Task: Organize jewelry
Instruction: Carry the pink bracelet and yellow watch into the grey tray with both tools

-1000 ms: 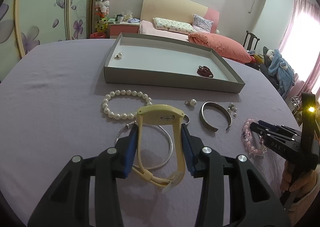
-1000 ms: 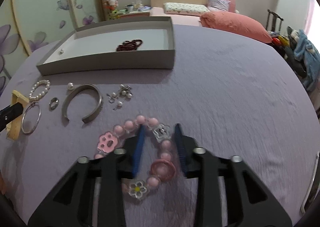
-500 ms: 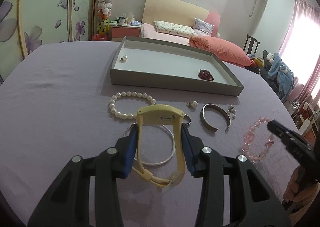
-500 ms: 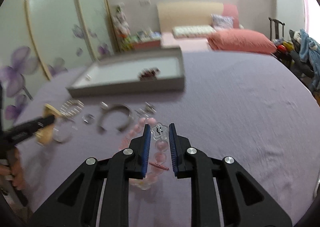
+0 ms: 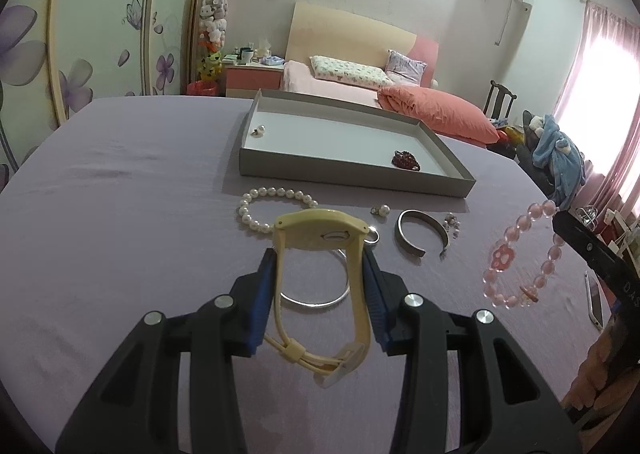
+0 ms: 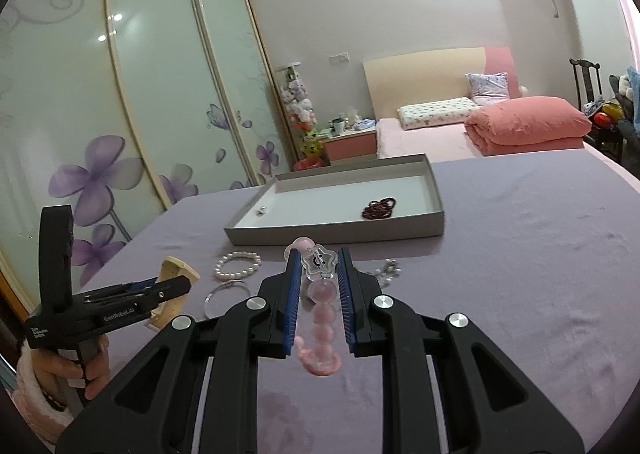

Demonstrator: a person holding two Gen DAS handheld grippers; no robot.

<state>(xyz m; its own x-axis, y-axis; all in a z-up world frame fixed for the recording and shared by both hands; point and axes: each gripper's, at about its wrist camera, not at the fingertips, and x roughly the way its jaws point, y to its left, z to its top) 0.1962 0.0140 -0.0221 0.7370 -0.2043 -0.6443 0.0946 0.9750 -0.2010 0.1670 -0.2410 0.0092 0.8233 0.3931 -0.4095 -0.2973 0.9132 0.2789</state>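
while the left tool [image 5: 320, 278] clamps the watch [image 5: 318, 254], the right tool [image 6: 319, 282] grips the pink bracelet [image 6: 320, 318].

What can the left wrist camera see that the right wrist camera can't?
Only the left wrist view shows the open metal bangle, the loose pearl earring on the cloth, and the whole loop of the pink bead bracelet hanging in the air. Only the right wrist view shows the bracelet's clear star charm pinched in the right hand-held gripper. Both show the grey tray with the dark red beads, the pearl bracelet and the yellow watch.
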